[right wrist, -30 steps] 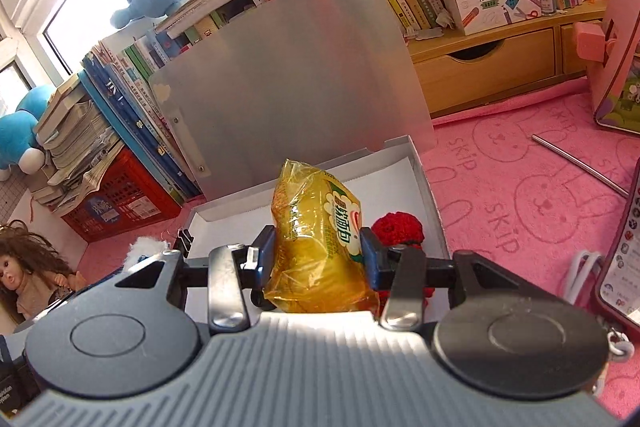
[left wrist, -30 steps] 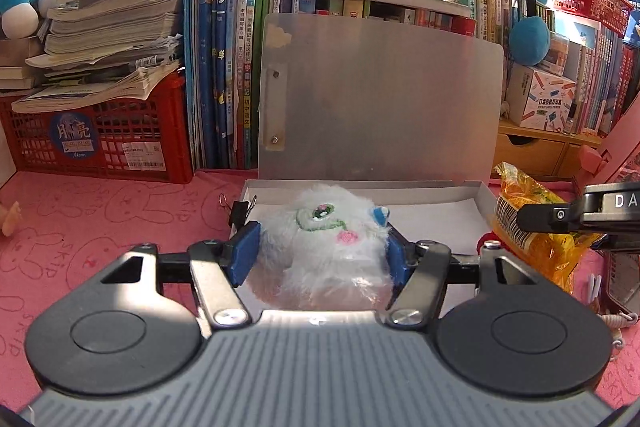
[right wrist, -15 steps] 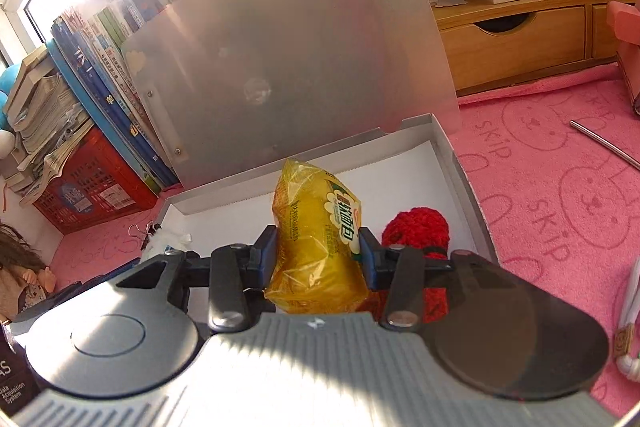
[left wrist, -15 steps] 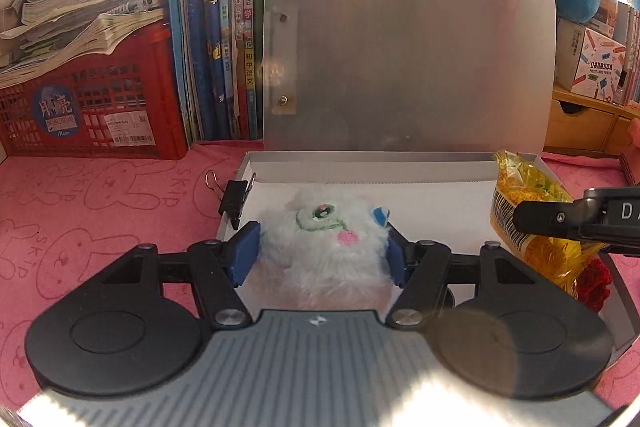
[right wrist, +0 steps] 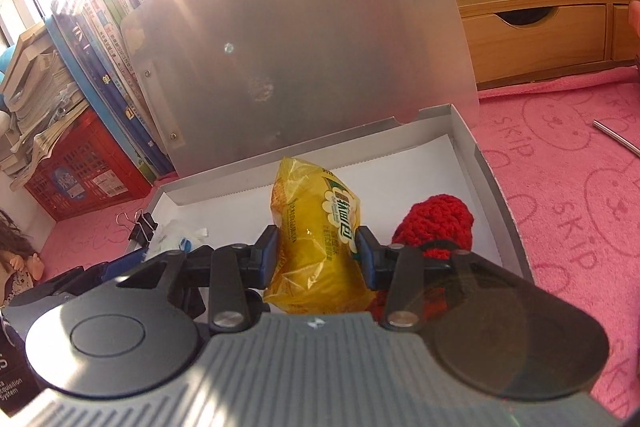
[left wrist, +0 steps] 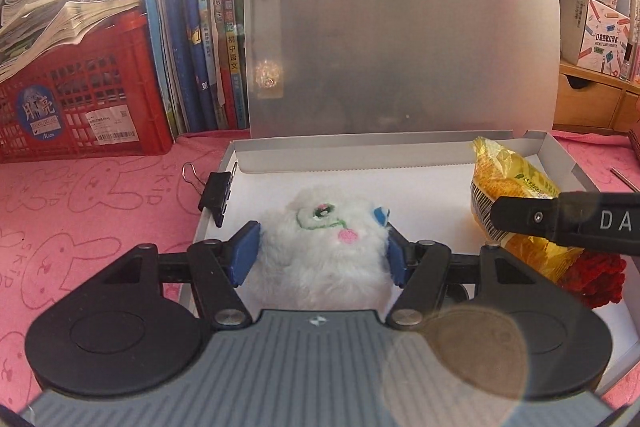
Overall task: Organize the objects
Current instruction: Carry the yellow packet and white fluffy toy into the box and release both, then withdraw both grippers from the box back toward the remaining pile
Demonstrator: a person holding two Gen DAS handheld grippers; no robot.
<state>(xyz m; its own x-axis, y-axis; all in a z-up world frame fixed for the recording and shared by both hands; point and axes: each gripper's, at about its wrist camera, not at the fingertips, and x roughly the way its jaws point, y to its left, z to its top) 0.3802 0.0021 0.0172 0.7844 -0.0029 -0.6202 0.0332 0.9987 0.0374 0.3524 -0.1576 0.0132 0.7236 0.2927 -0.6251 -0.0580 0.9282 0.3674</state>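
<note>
Left tool: angled downward, blue pads pressed into both sides of a white plush toy. Right tool: angled downward, just beside the left, pads clamped on a yellow snack packet, denting its wrapper.

A pink cloth printed with rabbit faces and "SKIP" covers the surface. On it, at 12 o'clock in the left wrist view, lies 1 shallow white box with its grey lid upright. A red crate stands on the cloth at 10 o'clock, upright books just beside it. In the right wrist view a metal rod lies at 3 o'clock.
</note>
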